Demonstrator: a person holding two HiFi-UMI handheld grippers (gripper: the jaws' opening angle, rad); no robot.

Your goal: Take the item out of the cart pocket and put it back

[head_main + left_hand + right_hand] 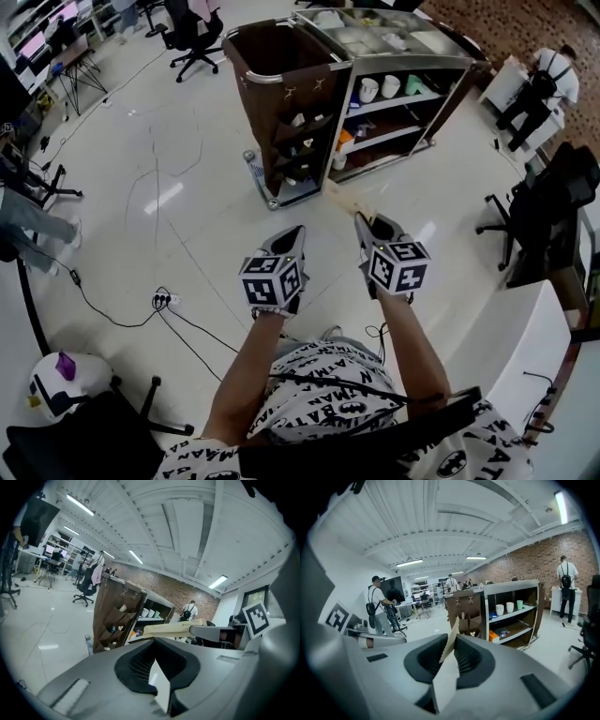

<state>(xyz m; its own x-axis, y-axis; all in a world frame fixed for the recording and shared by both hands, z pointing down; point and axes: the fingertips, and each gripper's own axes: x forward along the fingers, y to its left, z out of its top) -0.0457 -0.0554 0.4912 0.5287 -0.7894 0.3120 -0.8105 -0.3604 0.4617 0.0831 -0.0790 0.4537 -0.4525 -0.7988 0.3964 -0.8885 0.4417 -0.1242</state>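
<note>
A tall service cart (349,58) stands ahead of me on the white floor. A brown fabric pocket organiser (302,141) hangs on its near side, with small items in the pockets. My right gripper (367,223) is shut on a flat beige card-like item (339,197) that sticks out forward toward the cart, well short of it. In the right gripper view the item (451,639) stands edge-on between the pads, and the pockets (465,620) lie beyond. My left gripper (292,232) hovers beside the right one, shut and holding nothing. The left gripper view shows the beige item (168,629) off to its right.
The cart's open shelves hold cups (378,88) and boxes. Cables and a power strip (165,300) lie on the floor at left. Office chairs (192,37) stand around, one (534,211) at right beside a white counter (525,347). A person (548,77) stands at the far right.
</note>
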